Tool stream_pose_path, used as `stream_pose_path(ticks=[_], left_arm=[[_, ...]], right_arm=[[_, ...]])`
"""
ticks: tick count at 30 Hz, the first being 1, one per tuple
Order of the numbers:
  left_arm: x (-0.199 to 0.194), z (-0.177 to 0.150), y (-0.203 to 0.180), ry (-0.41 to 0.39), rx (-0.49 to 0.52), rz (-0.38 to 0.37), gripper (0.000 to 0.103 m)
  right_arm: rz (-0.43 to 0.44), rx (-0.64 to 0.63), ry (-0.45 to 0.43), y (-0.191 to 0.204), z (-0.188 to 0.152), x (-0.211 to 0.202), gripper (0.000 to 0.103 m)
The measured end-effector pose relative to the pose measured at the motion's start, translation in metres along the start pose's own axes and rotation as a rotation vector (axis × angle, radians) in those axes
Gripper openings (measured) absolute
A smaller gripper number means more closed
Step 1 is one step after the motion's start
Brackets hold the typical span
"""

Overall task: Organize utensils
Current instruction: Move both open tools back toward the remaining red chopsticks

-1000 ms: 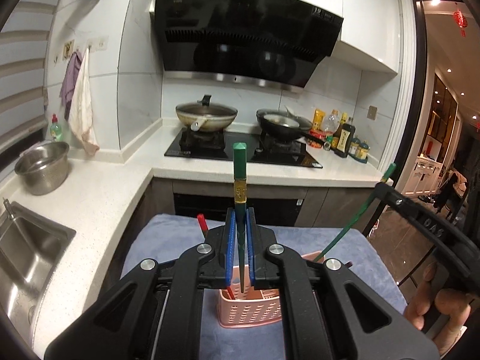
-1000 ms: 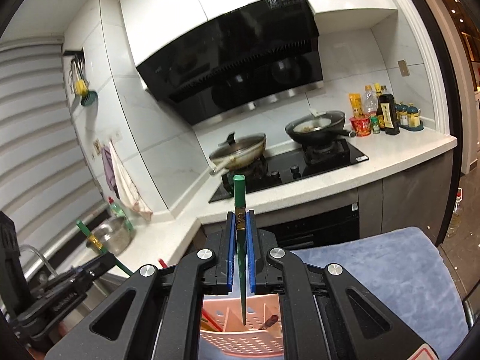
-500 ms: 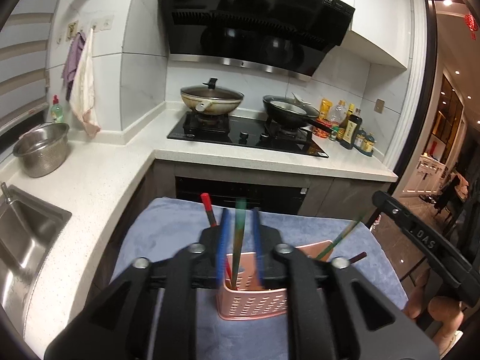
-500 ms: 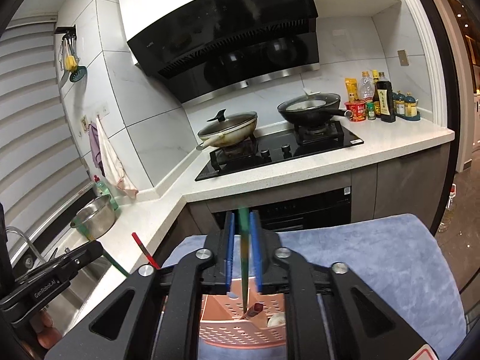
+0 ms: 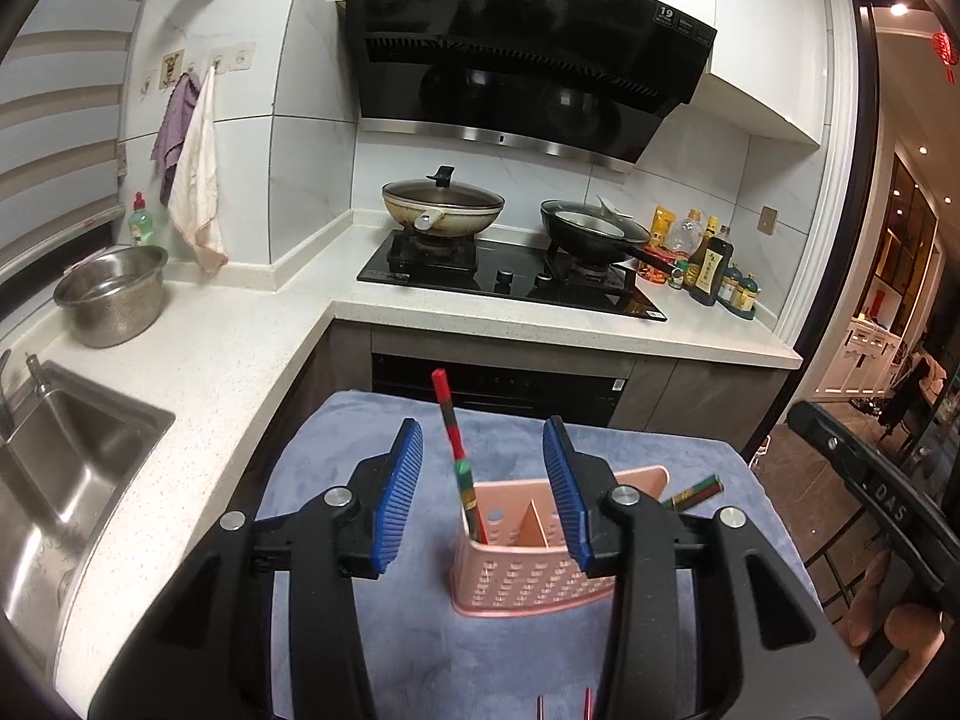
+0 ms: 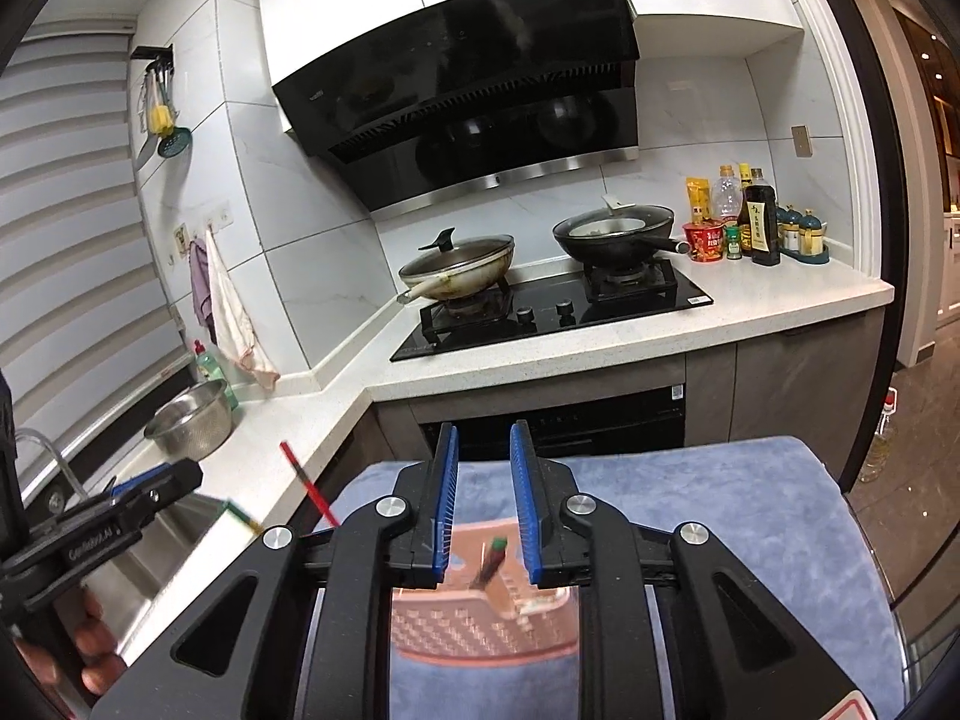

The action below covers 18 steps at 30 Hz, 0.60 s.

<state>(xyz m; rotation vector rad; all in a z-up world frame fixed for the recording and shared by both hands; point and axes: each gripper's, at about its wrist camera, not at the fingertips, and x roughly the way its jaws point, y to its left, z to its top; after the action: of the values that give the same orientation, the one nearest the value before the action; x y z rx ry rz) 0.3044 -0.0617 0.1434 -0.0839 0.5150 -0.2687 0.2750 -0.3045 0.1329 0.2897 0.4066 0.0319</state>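
Left wrist view: we see our left gripper, jaws just parted, gripping nothing, above the pink utensil basket on the blue cloth. One red-green chopstick leans in its left compartment (another pokes out far right). Our right gripper, also just parted and empty, hangs above the basket, where a green-tipped chopstick stands

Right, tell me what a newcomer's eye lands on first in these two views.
First the pink slotted caddy on the blue cloth, framed by the left gripper, whose blue-padded jaws have just been opening and hold nothing. A red chopstick leans out of the caddy's left compartment. Behind, the big black range hood hangs over two pans on the hob.
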Motion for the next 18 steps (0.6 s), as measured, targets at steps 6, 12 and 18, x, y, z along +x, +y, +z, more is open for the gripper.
stream_pose_path(ticks=[6, 12, 18], left_arm=[[-0.022, -0.033, 0.010, 0.042, -0.013, 0.017, 0.044], [-0.044, -0.091, 0.019, 0.124, -0.009, 0.032, 0.045], [-0.063, -0.157, 0.018, 0.221, 0.009, 0.031, 0.048]], right_arm=[[0.003, -0.020, 0.066, -0.001, -0.036, -0.031, 0.019], [-0.035, -0.089, 0.184, 0.002, -0.111, -0.068, 0.020], [-0.065, -0.071, 0.333, -0.005, -0.191, -0.101, 0.020]])
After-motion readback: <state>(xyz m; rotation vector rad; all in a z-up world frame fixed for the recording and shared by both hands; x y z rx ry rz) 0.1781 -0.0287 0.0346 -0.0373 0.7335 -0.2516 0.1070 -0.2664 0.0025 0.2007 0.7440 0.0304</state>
